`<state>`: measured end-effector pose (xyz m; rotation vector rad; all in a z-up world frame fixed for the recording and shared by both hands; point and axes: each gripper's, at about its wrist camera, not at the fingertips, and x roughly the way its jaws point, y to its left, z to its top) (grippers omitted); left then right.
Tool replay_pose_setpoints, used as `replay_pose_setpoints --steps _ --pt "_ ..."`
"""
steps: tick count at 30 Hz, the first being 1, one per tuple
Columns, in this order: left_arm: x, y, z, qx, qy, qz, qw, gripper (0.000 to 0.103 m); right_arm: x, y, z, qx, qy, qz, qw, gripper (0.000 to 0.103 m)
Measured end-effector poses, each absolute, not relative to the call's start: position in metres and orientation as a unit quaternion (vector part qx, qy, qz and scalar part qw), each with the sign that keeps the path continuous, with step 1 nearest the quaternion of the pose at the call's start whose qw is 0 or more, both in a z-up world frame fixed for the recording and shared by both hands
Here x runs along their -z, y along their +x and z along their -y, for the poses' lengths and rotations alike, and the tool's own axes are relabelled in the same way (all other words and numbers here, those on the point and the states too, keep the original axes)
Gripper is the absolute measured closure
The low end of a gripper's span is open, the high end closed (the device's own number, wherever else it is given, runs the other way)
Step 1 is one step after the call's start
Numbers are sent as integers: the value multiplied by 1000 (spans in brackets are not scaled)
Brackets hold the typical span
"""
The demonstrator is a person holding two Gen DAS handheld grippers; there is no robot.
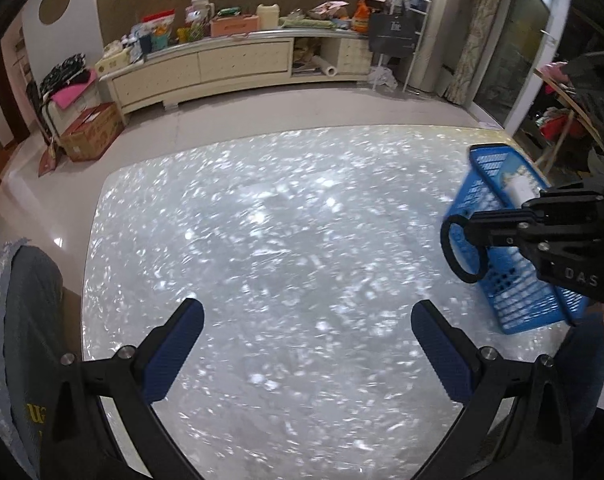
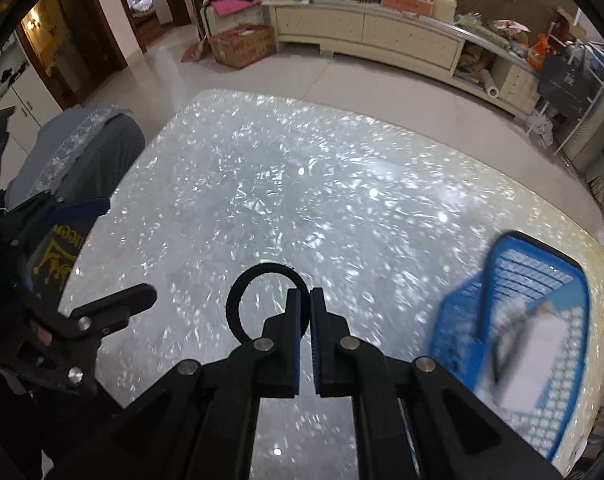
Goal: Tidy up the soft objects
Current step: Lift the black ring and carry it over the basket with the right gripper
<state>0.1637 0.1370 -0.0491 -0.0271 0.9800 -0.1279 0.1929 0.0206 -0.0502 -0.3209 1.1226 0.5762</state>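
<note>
Clenched tight, the right gripper [image 2: 305,296] has its blue-padded fingers [image 2: 294,312] pinched on a black hair tie [image 2: 237,292], the loop hanging out to one side above the bench [image 2: 342,200]. Both fingers [image 1: 173,348] of the left gripper [image 1: 306,316] stand wide apart with nothing between them, hovering over the same sparkly grey bench. Near the bench's far right corner sits a blue basket [image 1: 518,304], its slotted walls blurred, with something pale and white inside that I cannot make out. Off the bench's left edge is a chair back draped in grey cloth [image 2: 97,148]. Beyond the bench, a long cream cabinet [image 1: 221,68] lines the wall.
</note>
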Motion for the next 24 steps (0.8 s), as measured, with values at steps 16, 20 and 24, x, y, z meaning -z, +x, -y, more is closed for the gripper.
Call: replay_pose_setpoints --steps 16,20,24 --pt "5 178 -15 125 41 -451 883 0 12 178 107 -218 -86 -494 837 99" --pt "13 191 15 139 47 -460 876 0 20 185 135 -199 -70 -504 838 99" --pt "26 203 36 148 58 -470 868 0 33 191 158 -180 -58 -515 836 99"
